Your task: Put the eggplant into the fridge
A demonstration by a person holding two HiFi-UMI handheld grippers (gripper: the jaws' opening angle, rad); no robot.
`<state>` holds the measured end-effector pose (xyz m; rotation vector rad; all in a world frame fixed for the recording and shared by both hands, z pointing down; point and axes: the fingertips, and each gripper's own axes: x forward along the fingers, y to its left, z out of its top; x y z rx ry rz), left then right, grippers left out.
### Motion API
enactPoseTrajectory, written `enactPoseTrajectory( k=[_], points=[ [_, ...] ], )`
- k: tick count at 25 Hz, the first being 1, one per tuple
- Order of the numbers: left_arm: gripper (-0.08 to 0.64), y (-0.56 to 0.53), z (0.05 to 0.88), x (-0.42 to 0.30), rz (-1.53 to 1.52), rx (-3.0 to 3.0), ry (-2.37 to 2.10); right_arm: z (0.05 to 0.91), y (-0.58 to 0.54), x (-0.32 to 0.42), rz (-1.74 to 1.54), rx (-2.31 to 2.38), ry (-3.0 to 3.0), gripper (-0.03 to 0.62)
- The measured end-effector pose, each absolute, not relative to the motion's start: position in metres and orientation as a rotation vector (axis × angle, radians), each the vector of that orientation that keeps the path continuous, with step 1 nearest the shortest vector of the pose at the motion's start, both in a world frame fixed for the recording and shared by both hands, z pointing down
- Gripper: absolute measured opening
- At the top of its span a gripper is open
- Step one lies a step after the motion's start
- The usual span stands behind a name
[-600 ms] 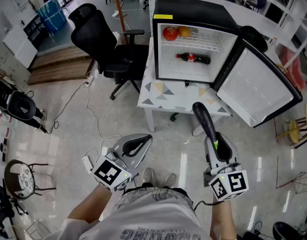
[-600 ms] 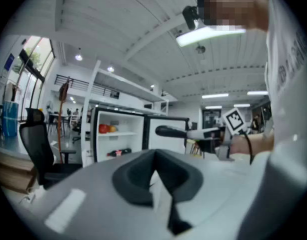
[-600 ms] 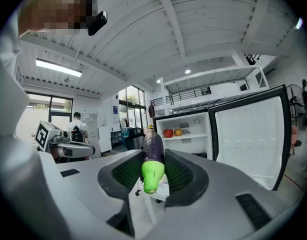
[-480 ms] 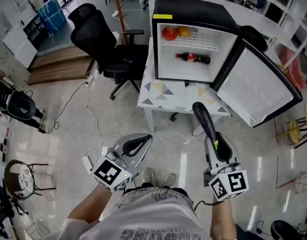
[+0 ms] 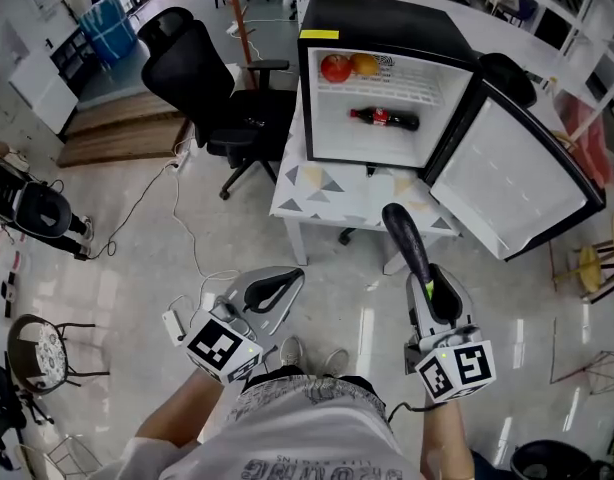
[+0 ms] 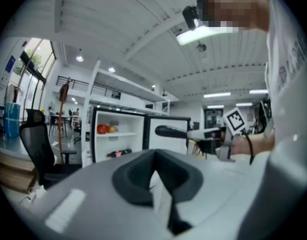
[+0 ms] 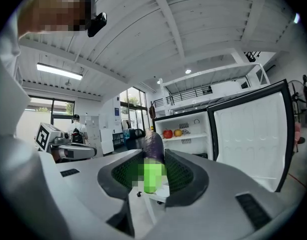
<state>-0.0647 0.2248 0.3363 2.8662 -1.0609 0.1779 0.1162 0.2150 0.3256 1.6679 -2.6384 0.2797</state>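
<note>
Gripping the eggplant point(image 5: 407, 236) by its green stem end, the right gripper point(image 5: 428, 290) is pressing both jaws against it, the dark body pointing toward twelve o'clock at the open fridge point(image 5: 387, 16) on the low table point(image 5: 312, 196). At nine o'clock of it, the left gripper point(image 5: 274, 288) is hovering, jaws together, holding nothing. The eggplant is hanging over the floor, short of the table.

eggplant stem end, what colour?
Bright green stem, on a dark purple eggplant. Clearest in the right gripper view.
</note>
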Motion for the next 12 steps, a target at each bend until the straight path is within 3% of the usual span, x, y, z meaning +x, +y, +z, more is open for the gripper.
enactPoseTrajectory(
  k=[12],
  points=[
    [0.008, 0.226, 0.336, -0.025, 0.164, 2.844, -1.147, 0.332, 0.215, 0.156, 0.285, 1.605, -2.680, 0.132]
  ],
)
